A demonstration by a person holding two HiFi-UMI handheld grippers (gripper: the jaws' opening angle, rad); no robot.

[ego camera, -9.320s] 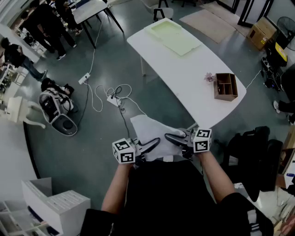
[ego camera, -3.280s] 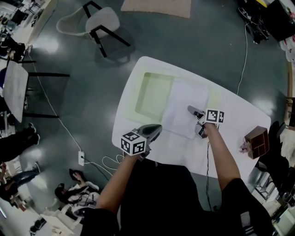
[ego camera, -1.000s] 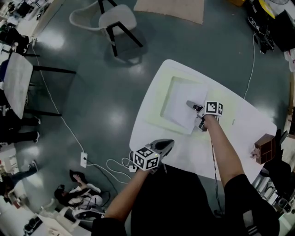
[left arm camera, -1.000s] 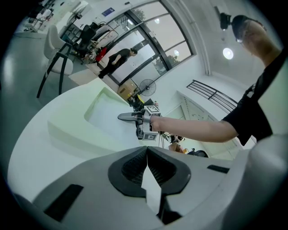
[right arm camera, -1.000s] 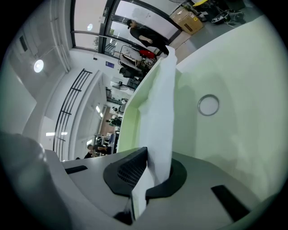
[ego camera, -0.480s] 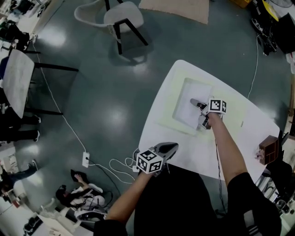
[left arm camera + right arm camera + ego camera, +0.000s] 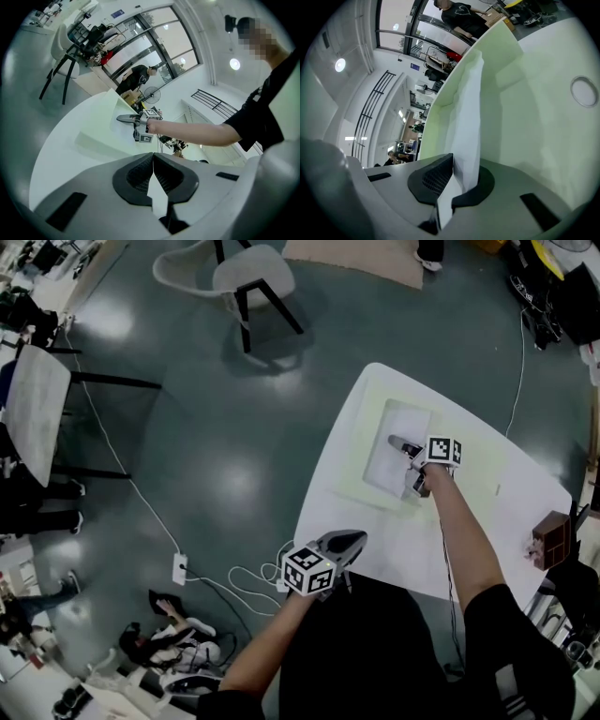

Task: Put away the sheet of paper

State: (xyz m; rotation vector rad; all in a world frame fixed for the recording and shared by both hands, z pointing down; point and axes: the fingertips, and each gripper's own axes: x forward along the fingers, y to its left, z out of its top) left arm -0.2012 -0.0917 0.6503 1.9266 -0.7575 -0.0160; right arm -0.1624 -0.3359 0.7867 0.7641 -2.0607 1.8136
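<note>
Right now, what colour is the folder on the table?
Pale green; the folder shows best in the right gripper view.

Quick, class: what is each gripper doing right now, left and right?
Left gripper: closed, empty.
Right gripper: closed on the sheet of paper.

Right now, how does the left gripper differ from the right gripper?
The right gripper is shut on the sheet of paper; the left gripper is shut with nothing held. The right gripper reaches out over the pale green tray, while the left gripper sits at the near edge of the table, close to the person. Both are closed, and each carries a marker cube.
</note>
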